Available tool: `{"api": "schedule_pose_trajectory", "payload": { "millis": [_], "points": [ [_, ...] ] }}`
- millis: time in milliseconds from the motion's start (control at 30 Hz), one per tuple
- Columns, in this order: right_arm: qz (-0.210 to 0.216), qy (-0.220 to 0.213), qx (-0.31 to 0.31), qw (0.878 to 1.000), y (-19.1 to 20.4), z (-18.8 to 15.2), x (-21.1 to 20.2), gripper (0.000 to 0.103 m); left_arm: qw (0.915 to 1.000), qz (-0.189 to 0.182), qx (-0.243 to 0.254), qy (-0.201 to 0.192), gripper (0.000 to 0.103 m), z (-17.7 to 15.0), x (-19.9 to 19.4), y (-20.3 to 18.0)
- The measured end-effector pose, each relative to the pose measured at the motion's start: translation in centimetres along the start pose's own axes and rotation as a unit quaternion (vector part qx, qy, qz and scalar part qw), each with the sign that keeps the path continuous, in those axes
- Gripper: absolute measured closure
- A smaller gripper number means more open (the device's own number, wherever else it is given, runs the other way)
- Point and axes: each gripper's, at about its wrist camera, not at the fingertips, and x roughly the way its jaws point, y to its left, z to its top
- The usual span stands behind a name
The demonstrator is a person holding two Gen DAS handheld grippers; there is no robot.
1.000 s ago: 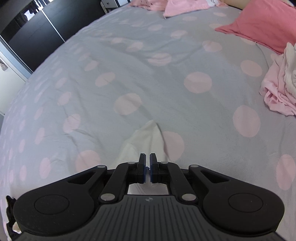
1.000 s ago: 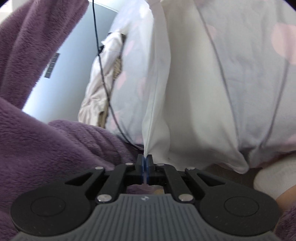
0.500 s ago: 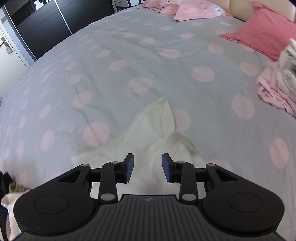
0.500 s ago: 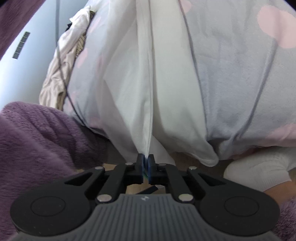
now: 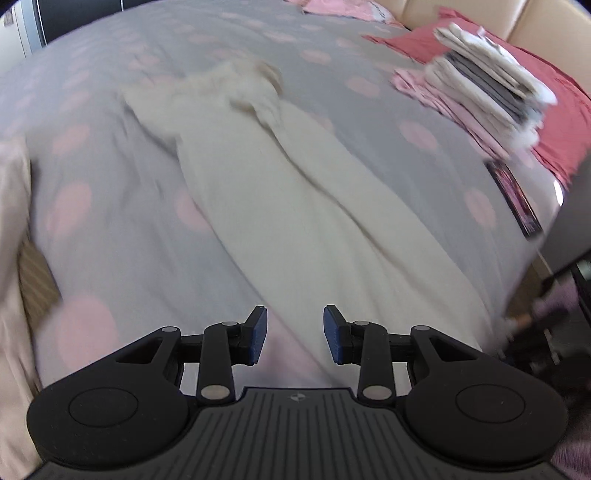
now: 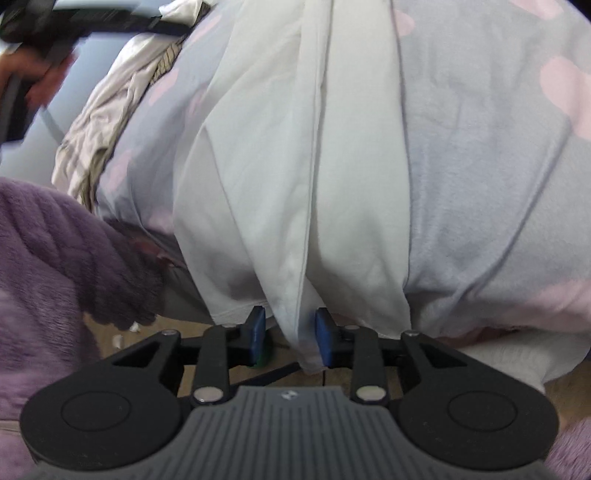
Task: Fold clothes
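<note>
Left wrist: folded stack [image 5: 491, 77] beside garment [image 5: 295, 192]

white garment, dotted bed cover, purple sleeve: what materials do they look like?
White garment: thin, smooth woven or light knit cloth, matte; it hangs in sharp creases with a stitched seam. Dotted bed cover: soft matte fabric, perhaps brushed cotton; it shows broad, gentle wrinkles. Purple sleeve: plush fleece, judging by its fuzzy ribbed pile. The exact fibres cannot be told.

A home bedroom is indicated by a bed under a grey pink-dotted duvet [image 5: 110, 192], red pillows [image 5: 554, 122], folded laundry [image 5: 491, 85] and, seemingly, a padded headboard [image 5: 480, 14].
</note>
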Motion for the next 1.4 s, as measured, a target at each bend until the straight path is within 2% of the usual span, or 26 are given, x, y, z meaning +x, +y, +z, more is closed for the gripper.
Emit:
{"api": "schedule_pose_trajectory", "payload": {
  "millis": [200,300,367,500,567,667,700,733,767,867,900,967,1067,1100,1200,1267,1300,1367,1400],
  "points": [
    [-0.003,-0.018,0.015,1.000,-0.4,0.1,-0.3,0.072,0.9995,-0.008,0.020,0.023,0.071,-7.9,-0.3,-4.6],
    [-0.018,-0.023,0.012,1.000,-0.2,0.4,-0.5,0.073,0.9987,-0.003,0.036,0.036,0.064,-10.6,0.4,-6.9],
    [-0.032,-0.016,0.007,0.999,0.1,0.5,-0.3,0.072,0.9979,0.000,0.041,0.051,0.063,-11.9,1.6,-8.5],
    [-0.075,0.009,-0.013,0.997,0.8,0.4,0.9,0.071,0.9943,0.003,0.063,0.085,0.063,-13.9,4.9,-11.4],
    [-0.089,0.015,-0.023,0.996,0.8,0.2,1.5,0.071,0.9933,-0.009,0.060,0.099,0.063,-14.3,6.6,-12.2],
    [-0.100,0.018,-0.035,0.994,0.8,0.0,2.1,0.072,0.9942,-0.009,0.044,0.098,0.063,-14.2,8.3,-12.2],
    [-0.098,0.019,-0.036,0.994,0.8,-0.1,2.2,0.073,0.9947,-0.005,0.039,0.096,0.063,-13.9,8.8,-12.0],
    [-0.097,0.019,-0.037,0.994,0.7,-0.2,2.1,0.080,0.9954,-0.002,0.029,0.091,0.063,-13.7,9.0,-11.6],
    [-0.095,0.018,-0.038,0.995,0.6,-0.3,2.0,0.086,0.9961,-0.010,0.017,0.086,0.065,-13.6,9.1,-11.1],
    [-0.085,0.012,-0.037,0.996,0.4,-0.7,1.0,0.097,0.9965,-0.043,-0.019,0.070,0.097,-13.2,8.9,-9.5],
    [-0.081,0.011,-0.035,0.996,0.3,-0.8,0.7,0.097,0.9957,-0.048,-0.029,0.073,0.100,-13.1,8.7,-9.0],
    [-0.061,0.009,-0.028,0.998,0.3,-1.0,-0.2,0.099,0.9943,-0.058,-0.043,0.079,0.102,-13.1,7.8,-8.1],
    [0.014,-0.005,-0.004,1.000,0.2,-1.3,-2.6,0.100,0.9924,-0.080,-0.058,0.073,0.102,-12.9,4.8,-6.5],
    [0.052,-0.013,0.007,0.999,0.1,-1.4,-3.5,0.100,0.9917,-0.089,-0.064,0.068,0.102,-12.9,3.6,-6.0],
    [0.171,-0.041,0.047,0.983,-0.8,-1.9,-6.2,0.100,0.9881,-0.117,-0.087,0.050,0.102,-13.1,0.0,-4.1],
    [0.227,-0.048,0.064,0.971,-1.1,-2.3,-7.1,0.100,0.9857,-0.127,-0.101,0.044,0.102,-13.4,-1.5,-3.3],
    [0.246,-0.046,0.071,0.966,-1.2,-2.4,-7.2,0.100,0.9855,-0.127,-0.104,0.045,0.103,-13.5,-1.8,-3.0],
    [0.230,-0.024,0.075,0.970,-1.3,-2.6,-6.3,0.100,0.9848,-0.120,-0.111,0.059,0.103,-13.9,-1.2,-2.6],
    [0.205,-0.005,0.076,0.976,-1.1,-2.5,-5.2,0.100,0.9838,-0.118,-0.116,0.070,0.103,-14.1,-0.7,-2.4]
  ]
}}
